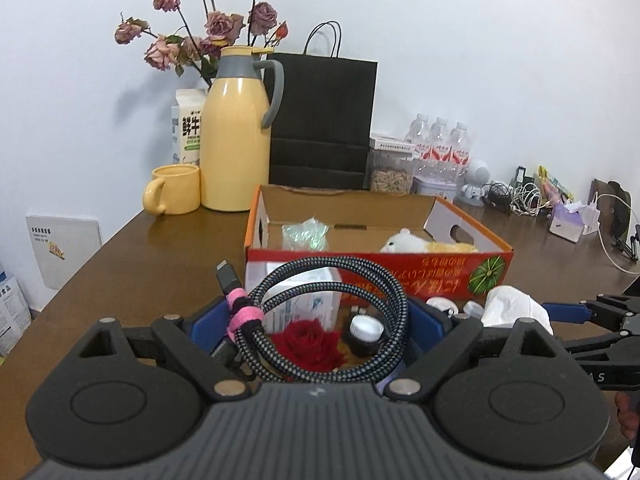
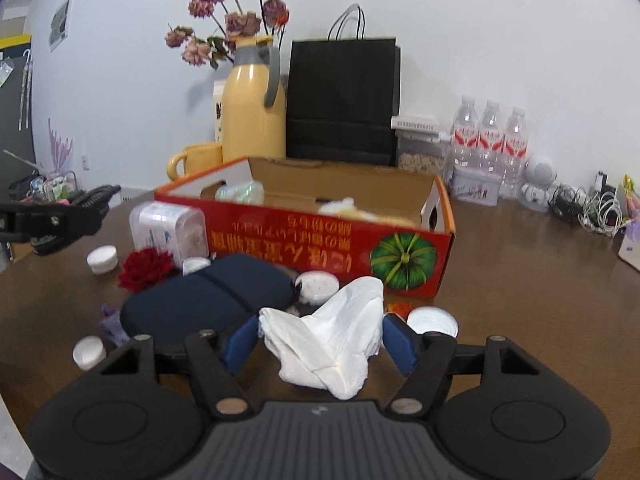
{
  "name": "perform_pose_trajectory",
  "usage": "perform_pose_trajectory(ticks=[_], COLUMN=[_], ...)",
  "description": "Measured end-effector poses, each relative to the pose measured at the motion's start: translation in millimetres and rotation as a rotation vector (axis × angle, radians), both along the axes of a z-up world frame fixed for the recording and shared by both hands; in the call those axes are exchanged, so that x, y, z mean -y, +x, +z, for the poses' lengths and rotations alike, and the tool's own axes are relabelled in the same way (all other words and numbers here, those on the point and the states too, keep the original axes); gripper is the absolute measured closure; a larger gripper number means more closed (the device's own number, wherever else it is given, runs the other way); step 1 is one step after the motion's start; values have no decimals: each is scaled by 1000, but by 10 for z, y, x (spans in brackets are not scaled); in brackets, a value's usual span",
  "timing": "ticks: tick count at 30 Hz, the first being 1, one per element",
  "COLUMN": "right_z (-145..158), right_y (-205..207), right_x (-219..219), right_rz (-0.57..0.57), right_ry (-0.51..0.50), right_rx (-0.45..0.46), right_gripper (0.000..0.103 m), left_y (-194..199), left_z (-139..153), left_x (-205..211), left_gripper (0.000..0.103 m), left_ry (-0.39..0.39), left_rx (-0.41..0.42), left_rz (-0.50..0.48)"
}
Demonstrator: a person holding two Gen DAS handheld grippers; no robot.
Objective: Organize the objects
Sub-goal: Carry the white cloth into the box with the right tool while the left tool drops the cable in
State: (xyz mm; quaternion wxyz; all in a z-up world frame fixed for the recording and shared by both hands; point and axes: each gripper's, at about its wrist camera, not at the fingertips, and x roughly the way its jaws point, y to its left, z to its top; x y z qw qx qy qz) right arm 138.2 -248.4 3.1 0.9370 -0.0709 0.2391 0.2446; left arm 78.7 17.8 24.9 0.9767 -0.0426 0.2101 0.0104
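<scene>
Far left at the wall stands a milk carton (image 1: 187, 128) w/ large Chinese characters and a green label, next to a yellow mug (image 1: 174, 190) and yellow thermos jug (image 1: 236, 132) – dried roses (image 1: 200, 24) behind. The left gripper (image 1: 316, 320) pinches a coiled braided cable (image 1: 332, 320), tied w/ a pink-black strap, lifted clear of the table (image 1: 120, 272); bare wood lies open to its left up to the table edge. Below it sit a red rose head (image 1: 312, 344) and a small white-capped jar (image 1: 366, 330). Centre: an open red cardboard box (image 2: 304, 236), upside-down Japanese print and a green pumpkin picture on its side, a plush toy (image 1: 404, 242) inside; black paper bag (image 2: 344, 96) behind. The right gripper (image 2: 320, 338) has both blue pads against a crumpled white tissue (image 2: 332, 340), a dark blue pouch (image 2: 208, 300) just left of it. Right of the box the tabletop is open; water bottles (image 2: 490, 140), red labels unreadable, and tangled cables (image 2: 592, 208) line the wall.
</scene>
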Motion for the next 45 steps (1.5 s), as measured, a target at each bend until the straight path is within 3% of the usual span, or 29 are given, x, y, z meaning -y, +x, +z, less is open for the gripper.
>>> perform_pose_trajectory(ticks=[8,17,26,33,36,38,42,45], right_z=[308,502,395,110,55,41,33,34], right_y=[150,765,1663,2006,2044,2030,1984,1937], right_x=[-43,-274,-485,-508,-512,-510,-508,-522], right_rz=[-3,-27,-89,-116,-127,-139,-144,-143], right_ry=[30,67,73,74,66,60,53,42], right_rx=[82,118,89,25,13,16,14,24], right_gripper=[35,35,34,34,28,19,1,0], left_y=[330,1057,1889,2137,2153,2154,2092,2056], left_z=[140,261,106,-100,-130,-151,-132,-109], left_x=[30,111,234,257,254,244,208,166], left_gripper=[10,10,10,10,8,1,0,0], left_ry=[7,2,21,51,44,40,32,18], left_rx=[26,37,-26,-67,-58,-61,-33,-26], left_rz=[-12,-7,50,67,67,81,103,115])
